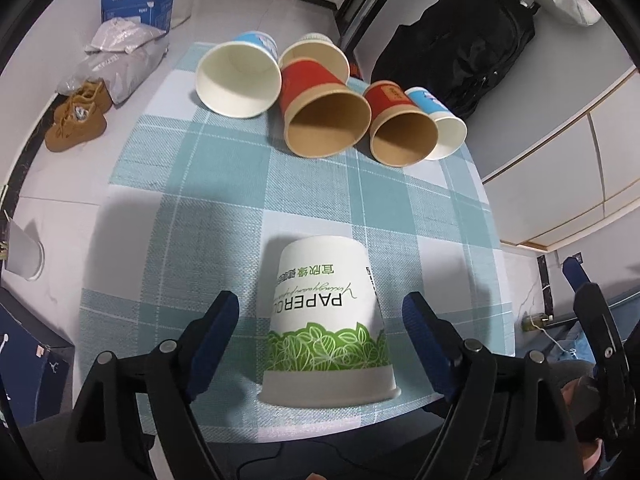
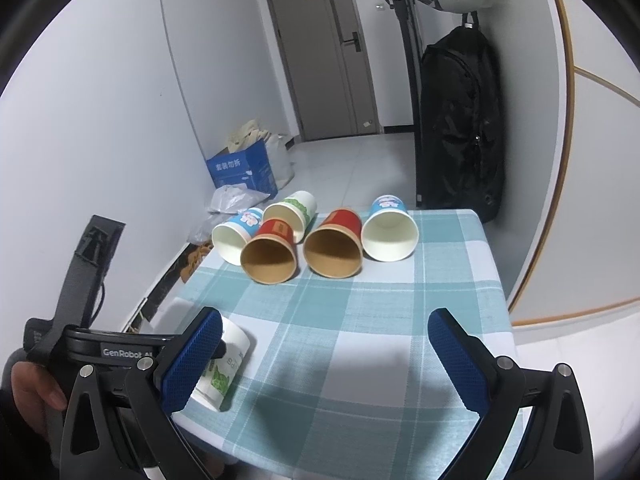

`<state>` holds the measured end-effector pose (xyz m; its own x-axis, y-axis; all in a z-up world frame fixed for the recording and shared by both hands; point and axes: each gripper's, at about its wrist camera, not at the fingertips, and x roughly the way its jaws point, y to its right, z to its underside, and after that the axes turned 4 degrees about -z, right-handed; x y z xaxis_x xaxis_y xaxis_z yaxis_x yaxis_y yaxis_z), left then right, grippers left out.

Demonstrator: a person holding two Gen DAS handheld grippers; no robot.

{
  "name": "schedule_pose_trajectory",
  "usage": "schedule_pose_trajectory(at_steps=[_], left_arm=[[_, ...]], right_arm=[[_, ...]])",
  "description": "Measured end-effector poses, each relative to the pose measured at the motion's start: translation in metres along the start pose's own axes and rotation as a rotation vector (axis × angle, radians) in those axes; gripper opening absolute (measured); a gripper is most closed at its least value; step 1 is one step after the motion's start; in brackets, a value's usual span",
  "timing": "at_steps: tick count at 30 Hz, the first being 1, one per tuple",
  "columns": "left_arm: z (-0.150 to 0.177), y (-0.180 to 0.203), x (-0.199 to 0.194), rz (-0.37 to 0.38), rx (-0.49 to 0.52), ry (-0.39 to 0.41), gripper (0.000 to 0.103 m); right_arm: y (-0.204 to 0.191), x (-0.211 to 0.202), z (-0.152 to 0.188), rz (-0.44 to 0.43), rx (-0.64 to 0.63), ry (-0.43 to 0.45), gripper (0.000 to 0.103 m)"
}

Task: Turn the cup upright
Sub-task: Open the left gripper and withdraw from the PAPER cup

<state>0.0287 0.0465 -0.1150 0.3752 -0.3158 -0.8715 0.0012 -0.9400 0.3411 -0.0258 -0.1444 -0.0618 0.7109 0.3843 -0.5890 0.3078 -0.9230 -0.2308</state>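
Standing mouth-down near the front edge of a table covered in a teal and white checked cloth (image 1: 224, 184) is one white paper cup with a green leaf band and upside-down "PAPER CUP" lettering (image 1: 326, 324), its flat base pointing up. The left gripper (image 1: 320, 320) has black arms and blue fingers (image 1: 214, 332) spread wide to either side of this cup, not touching it. The right gripper (image 2: 326, 356) is also spread wide, with nothing between its blue textured pads (image 2: 192, 364), and it hovers over bare cloth. Five more paper cups lie on their sides in a row at the far end of the table, mouths facing the cameras: two red cups with brown kraft interiors (image 1: 326, 116), two light blue cartoon-print cups with white interiors (image 1: 238, 78), and one white cup with a green pattern (image 2: 292, 210) lying behind the others. From the left wrist view that green-patterned cup is mostly hidden behind a red one. From the right wrist view the upside-down cup is largely covered by the right gripper's left finger, so only part of its side shows. Only the right wrist view shows a grey door (image 2: 324, 52); only the left shows a pair of tan shoes (image 1: 78, 114) on the floor. A black backpack (image 2: 460, 120) hangs by the wall.
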Motion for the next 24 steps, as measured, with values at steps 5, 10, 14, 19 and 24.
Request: schedule_pose_trajectory(at_steps=[5, 10, 14, 19, 24], left_arm=[[-0.002, 0.003, -0.02, 0.01, 0.011, 0.093, 0.081], [-0.005, 0.009, -0.052, 0.006, 0.025, 0.226, 0.081], [-0.005, 0.019, -0.077, -0.061, 0.048, 0.304, 0.081], [0.007, 0.023, -0.091, -0.129, 0.081, 0.335, 0.081], [0.017, 0.008, -0.09, -0.222, 0.055, 0.395, 0.081]], right_arm=[[0.003, -0.002, -0.001, 0.001, 0.011, 0.003, 0.103], [0.003, -0.004, -0.001, -0.001, 0.008, 0.006, 0.103], [0.0, -0.009, 0.0, -0.012, -0.004, 0.012, 0.103], [-0.01, -0.014, 0.0, -0.043, -0.043, 0.014, 0.1], [-0.023, -0.016, 0.003, -0.093, -0.056, 0.012, 0.1]])
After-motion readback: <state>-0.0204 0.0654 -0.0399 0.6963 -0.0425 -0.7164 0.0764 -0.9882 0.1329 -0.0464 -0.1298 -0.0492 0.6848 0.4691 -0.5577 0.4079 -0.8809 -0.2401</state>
